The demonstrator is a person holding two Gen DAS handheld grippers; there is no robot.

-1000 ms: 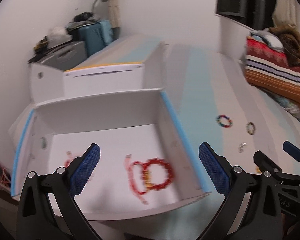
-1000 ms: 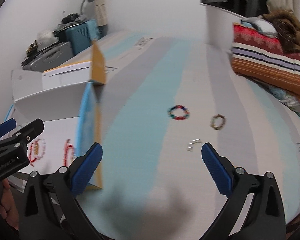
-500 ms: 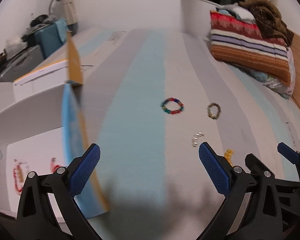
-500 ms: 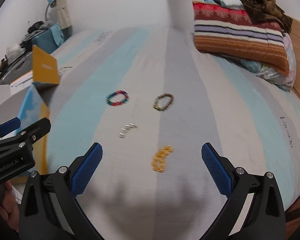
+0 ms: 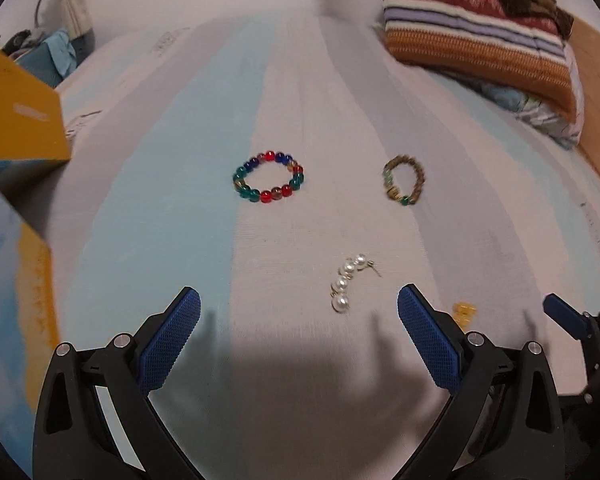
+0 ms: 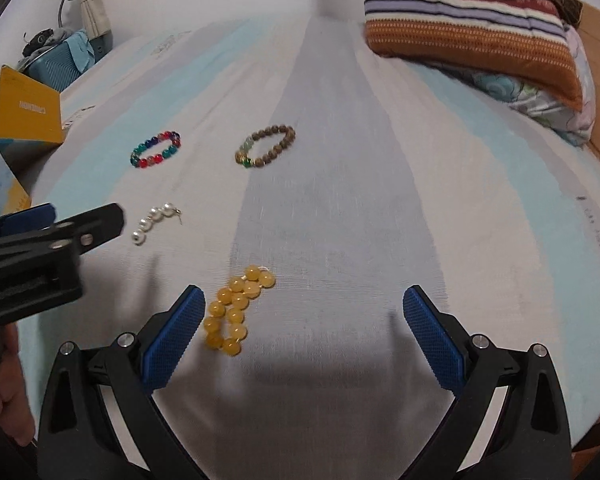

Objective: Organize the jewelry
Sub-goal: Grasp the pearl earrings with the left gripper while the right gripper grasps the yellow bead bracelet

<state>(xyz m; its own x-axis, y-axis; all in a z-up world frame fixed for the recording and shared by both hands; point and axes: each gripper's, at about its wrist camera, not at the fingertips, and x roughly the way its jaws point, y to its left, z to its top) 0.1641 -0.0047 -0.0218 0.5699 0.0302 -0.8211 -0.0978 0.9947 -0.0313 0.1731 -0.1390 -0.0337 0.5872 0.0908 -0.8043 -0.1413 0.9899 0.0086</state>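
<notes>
Four pieces of jewelry lie loose on the striped bed sheet [image 6: 340,208], all well apart from one another: a multicolour bead bracelet [image 5: 268,177], a brown bead bracelet [image 6: 265,147], a short pearl strand [image 5: 347,282] with a thin metal pin at its far end, and a yellow bead bracelet [image 6: 236,310] folded into a loose heap. Left tool [image 5: 299,336] is spread wide and holds nothing; the pearl strand lies just ahead of it, nearer its right pad. Right tool [image 6: 304,334] is likewise spread wide and empty, with the yellow bead bracelet just beside its left pad. Handling judgement: every piece is light and limp, strung from hard, smooth, round beads that are likely to roll or slip out from between flat pads. Close across the string line between two beads, or across one side of a ring, and not on a single bead crown. The soft sheet will give under pressure, so a downward press may bury a piece. The pearl strand looks the most delicate; take it across its middle and keep clear of the pin. The only container in view is the cardboard box [image 5: 8,216] with an orange flap at the left edge of the bed, well apart from all four pieces; its interior is not visible from either camera, so its contents cannot be stated
</notes>
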